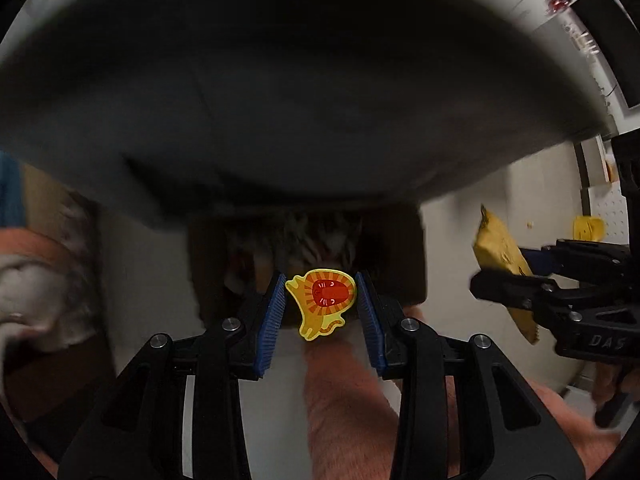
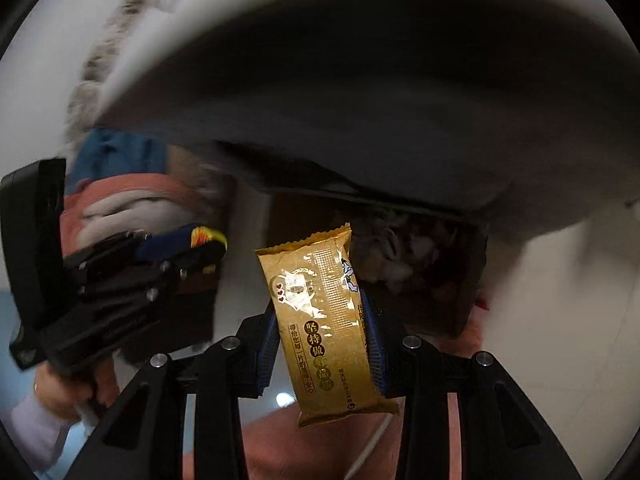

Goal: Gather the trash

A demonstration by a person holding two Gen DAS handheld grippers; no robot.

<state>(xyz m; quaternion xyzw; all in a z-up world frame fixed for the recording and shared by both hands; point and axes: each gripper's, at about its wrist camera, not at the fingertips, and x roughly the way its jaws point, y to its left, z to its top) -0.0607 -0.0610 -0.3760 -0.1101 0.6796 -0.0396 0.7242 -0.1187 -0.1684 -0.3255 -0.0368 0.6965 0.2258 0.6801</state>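
Overhang: broad dark blurred underside of a table or shelf (image 1: 300, 92) filling the upper half of both views, close above both tools.
Far left: blurred heap of blue, salmon and white cloth (image 1: 24, 264) beside a brown cardboard panel.
Left gripper (image 1: 322, 304): blue ribbed pads clenched on a flat yellow lion-shaped piece with a red face (image 1: 325, 300); piece upright between the fingertips, just in front of the box opening.
Box: brown cardboard box (image 1: 408, 264) tucked under the overhang, straight ahead of both tools; inside, crumpled grey-white paper or wrappers (image 2: 404, 256), contents too dim and blurred to name.
Right gripper (image 2: 322, 344): pads clamped on the lower half of a long shiny gold foil snack wrapper with printed Chinese characters (image 2: 320, 320); wrapper standing nearly upright, serrated top edge leaning toward the box, held in the air and not in the box.
Between tools: well apart, side by side, each visible in the other's view.
Floor: pale, smooth surface (image 1: 460, 240) around the box.
Room, right edge: white pegboard-like panel (image 1: 612, 212) with a small yellow object (image 1: 588, 228) near it.
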